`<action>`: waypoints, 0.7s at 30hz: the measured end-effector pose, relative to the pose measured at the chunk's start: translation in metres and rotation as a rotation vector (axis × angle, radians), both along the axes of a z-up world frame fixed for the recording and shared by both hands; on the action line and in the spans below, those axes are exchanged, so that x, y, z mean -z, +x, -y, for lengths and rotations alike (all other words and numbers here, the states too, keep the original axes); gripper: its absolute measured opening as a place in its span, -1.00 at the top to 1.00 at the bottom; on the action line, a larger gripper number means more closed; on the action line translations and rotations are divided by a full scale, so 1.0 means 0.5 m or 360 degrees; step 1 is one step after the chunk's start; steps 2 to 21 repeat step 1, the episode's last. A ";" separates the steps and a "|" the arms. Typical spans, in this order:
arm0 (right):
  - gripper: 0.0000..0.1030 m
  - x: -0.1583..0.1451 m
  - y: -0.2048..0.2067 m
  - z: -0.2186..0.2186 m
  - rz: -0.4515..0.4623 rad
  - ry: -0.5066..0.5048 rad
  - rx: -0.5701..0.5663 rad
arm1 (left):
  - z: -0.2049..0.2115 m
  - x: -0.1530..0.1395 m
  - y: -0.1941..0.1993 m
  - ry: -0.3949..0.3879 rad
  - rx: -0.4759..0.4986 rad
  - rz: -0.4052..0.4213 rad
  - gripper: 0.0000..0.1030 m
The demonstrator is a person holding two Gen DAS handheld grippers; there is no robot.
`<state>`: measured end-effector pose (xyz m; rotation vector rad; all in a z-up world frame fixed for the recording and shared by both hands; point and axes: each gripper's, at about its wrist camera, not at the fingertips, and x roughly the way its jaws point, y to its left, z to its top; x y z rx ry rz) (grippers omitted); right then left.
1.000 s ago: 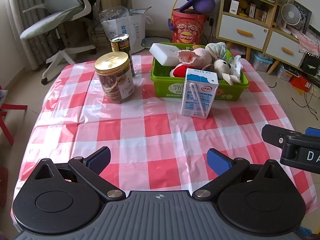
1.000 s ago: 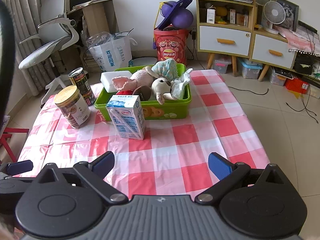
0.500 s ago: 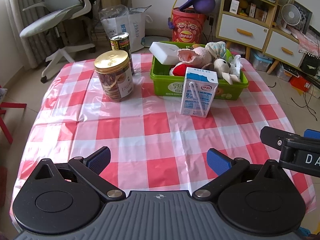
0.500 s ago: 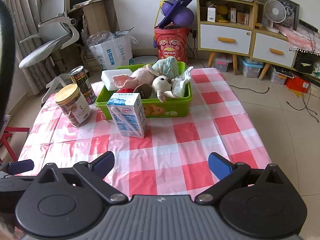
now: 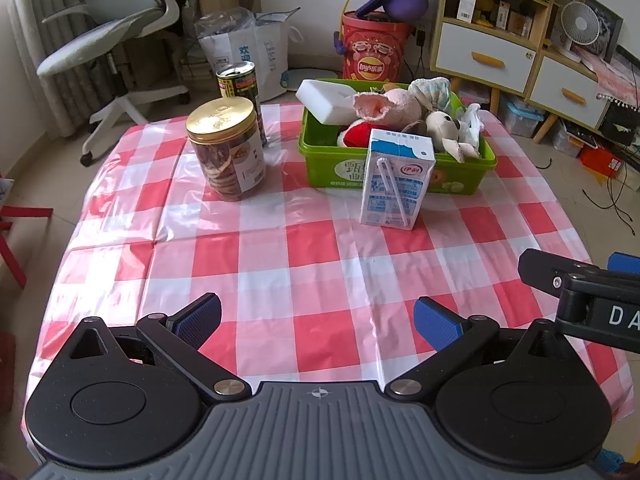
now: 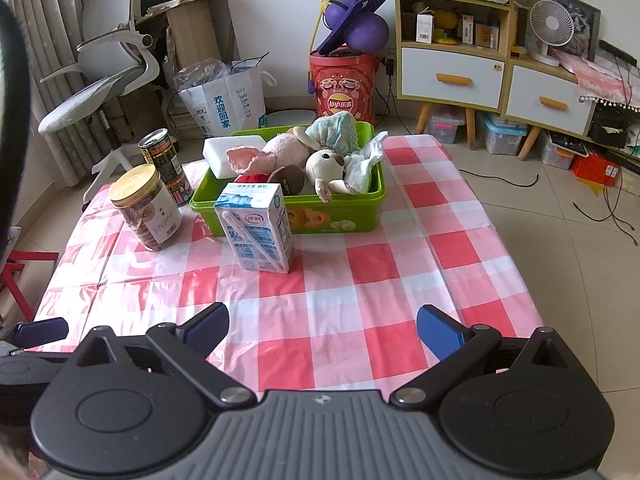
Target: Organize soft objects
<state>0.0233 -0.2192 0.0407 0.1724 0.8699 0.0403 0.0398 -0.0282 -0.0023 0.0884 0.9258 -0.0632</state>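
A green bin [image 5: 316, 156] [image 6: 352, 216] stands at the far side of the checked table. It holds a pink plush [image 5: 384, 106] [image 6: 272, 154], a beige plush dog [image 5: 442, 124] [image 6: 326, 168], a red soft toy [image 5: 356, 134], a pale blue cloth [image 6: 338, 132], white tissue [image 6: 366, 160] and a white foam block [image 5: 324, 98] [image 6: 224, 152]. My left gripper [image 5: 318, 318] hangs open over the near table edge with nothing between its fingers. My right gripper [image 6: 322, 326] is open and empty too, well short of the bin.
A milk carton [image 5: 396, 182] [image 6: 258, 228] stands in front of the bin. A gold-lidded cookie jar [image 5: 228, 148] [image 6: 146, 206] and a dark can [image 5: 240, 92] [image 6: 162, 164] stand to its left. Behind the table are an office chair [image 5: 116, 24], a red snack tub [image 6: 344, 84] and drawers [image 6: 452, 76].
Both grippers have drifted slightly back and upward, so the table objects sit a little lower in each view. Nothing was grasped or moved.
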 end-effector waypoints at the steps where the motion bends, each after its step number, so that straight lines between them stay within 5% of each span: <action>1: -0.56 0.000 0.000 0.000 0.0000 0.0001 -0.0001 | 0.000 0.001 0.000 0.0000 0.0003 -0.0001 -0.90; 21: -0.56 0.000 0.000 0.000 0.0000 0.0001 -0.0001 | 0.000 0.001 0.000 0.0000 0.0003 -0.0001 -0.90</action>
